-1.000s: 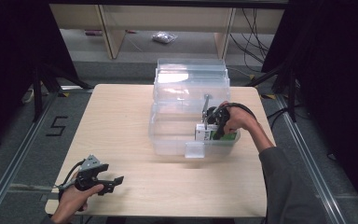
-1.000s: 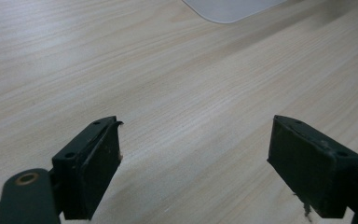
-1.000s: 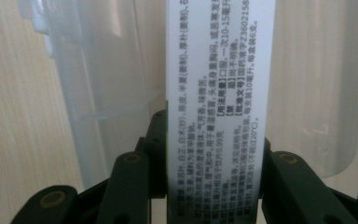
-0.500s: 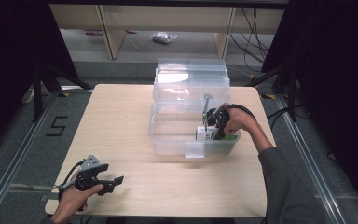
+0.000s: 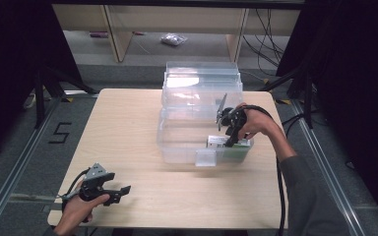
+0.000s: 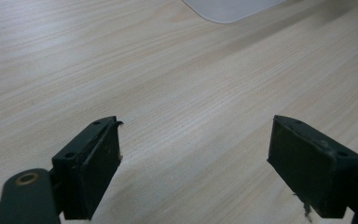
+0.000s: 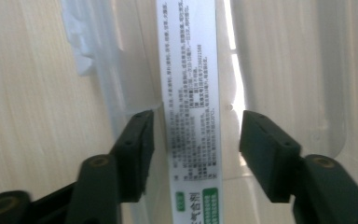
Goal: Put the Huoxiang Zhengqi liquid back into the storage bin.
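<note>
One clear plastic bin (image 5: 187,132) stands toward the far right of the table (image 5: 128,128). One white-and-green box (image 5: 226,146) lies in its near right corner. The right gripper (image 5: 231,135) hangs over that box; its jaws have just been opening and flank it without pressing. The left gripper (image 5: 120,191) rests at the near left edge, jaws wide and holding nothing.

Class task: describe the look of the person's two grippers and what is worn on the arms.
Both the left gripper and the right gripper are black, with two flat, blocky jaws. The left one carries a grey three-cornered plate on top. A black cable trails from the right one along a grey sleeve.
</note>
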A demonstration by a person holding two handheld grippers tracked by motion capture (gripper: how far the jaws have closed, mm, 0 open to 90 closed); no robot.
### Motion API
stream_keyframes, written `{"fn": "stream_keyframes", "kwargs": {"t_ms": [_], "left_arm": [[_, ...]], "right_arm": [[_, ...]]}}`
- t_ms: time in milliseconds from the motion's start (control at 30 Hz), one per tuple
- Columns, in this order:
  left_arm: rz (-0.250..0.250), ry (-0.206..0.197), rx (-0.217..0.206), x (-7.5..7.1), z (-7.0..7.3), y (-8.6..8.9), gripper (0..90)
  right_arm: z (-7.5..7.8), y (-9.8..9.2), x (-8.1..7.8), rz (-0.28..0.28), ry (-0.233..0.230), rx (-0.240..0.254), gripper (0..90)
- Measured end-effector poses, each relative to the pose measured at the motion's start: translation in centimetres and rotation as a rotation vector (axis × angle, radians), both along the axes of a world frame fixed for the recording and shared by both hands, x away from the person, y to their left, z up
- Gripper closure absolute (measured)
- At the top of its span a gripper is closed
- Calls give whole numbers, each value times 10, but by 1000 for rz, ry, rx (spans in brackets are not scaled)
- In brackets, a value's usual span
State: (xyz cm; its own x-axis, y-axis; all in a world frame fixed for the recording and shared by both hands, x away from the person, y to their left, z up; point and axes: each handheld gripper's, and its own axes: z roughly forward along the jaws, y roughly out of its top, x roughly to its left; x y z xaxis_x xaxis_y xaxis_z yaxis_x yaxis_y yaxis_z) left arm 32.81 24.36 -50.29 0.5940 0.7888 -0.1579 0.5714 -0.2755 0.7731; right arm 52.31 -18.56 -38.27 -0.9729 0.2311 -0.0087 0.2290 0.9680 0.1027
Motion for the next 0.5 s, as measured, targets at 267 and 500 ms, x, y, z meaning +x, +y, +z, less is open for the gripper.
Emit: {"fn": "stream_keyframes", "kwargs": {"t_ms": [267,500], "left_arm": [[2,0,-2,0,0,0,160],[4,0,-11,0,0,-1,160]], "right_arm": [[21,-4,-4,-30,-43,72,390],[27,-8,-7,-120,-38,109,339]]}}
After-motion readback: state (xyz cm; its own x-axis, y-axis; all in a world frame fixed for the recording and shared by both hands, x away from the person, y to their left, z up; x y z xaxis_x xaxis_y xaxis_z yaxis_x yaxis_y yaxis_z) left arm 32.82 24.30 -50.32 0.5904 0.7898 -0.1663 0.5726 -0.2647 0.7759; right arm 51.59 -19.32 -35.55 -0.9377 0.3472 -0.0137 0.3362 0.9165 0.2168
